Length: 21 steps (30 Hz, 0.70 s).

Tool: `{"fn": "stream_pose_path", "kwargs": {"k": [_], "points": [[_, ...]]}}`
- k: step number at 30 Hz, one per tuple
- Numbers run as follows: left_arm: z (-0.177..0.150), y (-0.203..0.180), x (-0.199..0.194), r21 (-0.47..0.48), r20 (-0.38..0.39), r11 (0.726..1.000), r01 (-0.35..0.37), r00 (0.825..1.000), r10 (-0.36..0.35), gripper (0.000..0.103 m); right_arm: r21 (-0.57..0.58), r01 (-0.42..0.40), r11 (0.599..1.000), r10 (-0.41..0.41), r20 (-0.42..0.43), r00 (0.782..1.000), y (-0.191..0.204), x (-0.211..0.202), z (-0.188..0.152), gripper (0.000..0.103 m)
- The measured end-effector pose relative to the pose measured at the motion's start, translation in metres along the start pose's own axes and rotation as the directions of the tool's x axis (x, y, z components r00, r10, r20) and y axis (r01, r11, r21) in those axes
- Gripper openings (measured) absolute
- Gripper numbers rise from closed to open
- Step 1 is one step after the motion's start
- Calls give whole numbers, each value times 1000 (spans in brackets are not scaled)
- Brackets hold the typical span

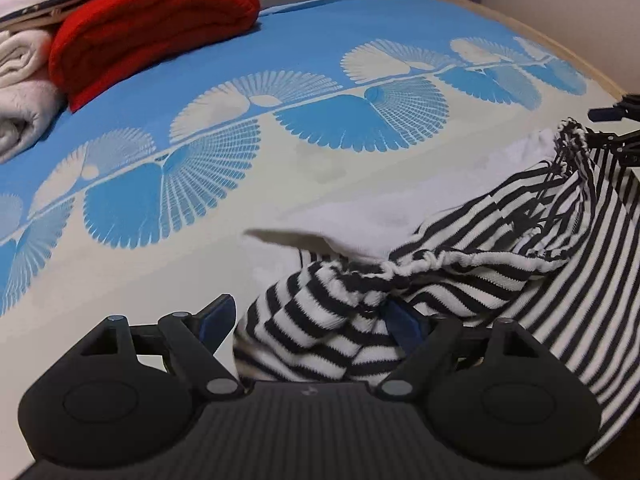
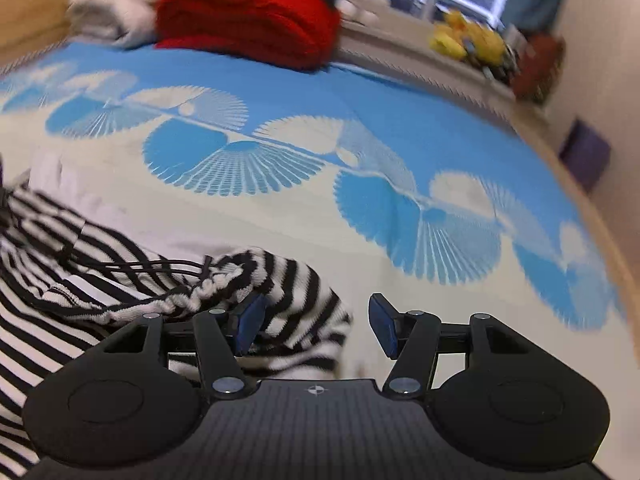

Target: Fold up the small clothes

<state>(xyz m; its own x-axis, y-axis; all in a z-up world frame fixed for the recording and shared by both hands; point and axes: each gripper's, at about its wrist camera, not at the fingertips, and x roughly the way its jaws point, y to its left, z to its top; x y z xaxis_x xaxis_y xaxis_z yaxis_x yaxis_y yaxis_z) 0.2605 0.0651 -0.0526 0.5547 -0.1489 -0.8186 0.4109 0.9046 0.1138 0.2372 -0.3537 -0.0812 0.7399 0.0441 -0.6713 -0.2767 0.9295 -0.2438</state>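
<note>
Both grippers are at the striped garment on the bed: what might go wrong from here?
The striped garment lies bunched between the open left gripper, so closing may pinch several layers and fold crookedly. The right gripper is also open, with only a cuff at one finger; it may miss. The drawstring could snag.

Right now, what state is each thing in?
Left tool: open, striped cloth bunched between its jaws.
Right tool: open, striped cloth lying between its jaws.
Striped garment: crumpled, not folded.
Red knit: folded, at the bed's far end.
</note>
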Motion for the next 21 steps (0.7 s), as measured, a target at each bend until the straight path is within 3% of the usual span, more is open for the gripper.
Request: {"fn": "stream_pose_path", "kwargs": {"k": [3, 5, 7, 12, 13, 14, 16, 17, 19, 21], "points": [[6, -2, 9, 19, -3, 1000, 18, 1000, -18, 74, -75, -5, 997, 6, 8, 1000, 13, 8, 3, 58], [8, -2, 13, 25, -19, 999, 48, 999, -48, 44, -114, -13, 993, 15, 16, 1000, 19, 12, 5, 54], [11, -2, 14, 31, -23, 998, 60, 998, -60, 29, -146, -27, 989, 29, 17, 999, 24, 15, 8, 49], [18, 9, 6, -6, 17, 998, 67, 998, -66, 19, -218, -79, 973, 80, -2, 997, 32, 20, 9, 30], [19, 12, 4, -19, 28, 997, 72, 997, -72, 19, -225, -90, 970, 90, -12, 996, 33, 22, 9, 22], [21, 16, 1, -32, 40, 996, 77, 996, -76, 19, -230, -104, 968, 102, -19, 995, 33, 23, 9, 7], [24, 23, -5, -60, 67, 995, 85, 994, -81, 18, -230, -108, 967, 109, -11, 994, 30, 21, 11, 2], [27, 28, -8, -83, 88, 992, 96, 992, -88, 17, -201, -100, 974, 107, 21, 994, 24, 15, 16, 2], [32, 41, -18, -150, 149, 981, 121, 984, -98, 17, -23, -111, 994, 113, 119, 986, -4, 0, 31, 2], [37, 55, -26, -229, 226, 963, 146, 970, -93, 17, 183, -138, 973, 95, 225, 970, -37, -14, 41, 2]]}}
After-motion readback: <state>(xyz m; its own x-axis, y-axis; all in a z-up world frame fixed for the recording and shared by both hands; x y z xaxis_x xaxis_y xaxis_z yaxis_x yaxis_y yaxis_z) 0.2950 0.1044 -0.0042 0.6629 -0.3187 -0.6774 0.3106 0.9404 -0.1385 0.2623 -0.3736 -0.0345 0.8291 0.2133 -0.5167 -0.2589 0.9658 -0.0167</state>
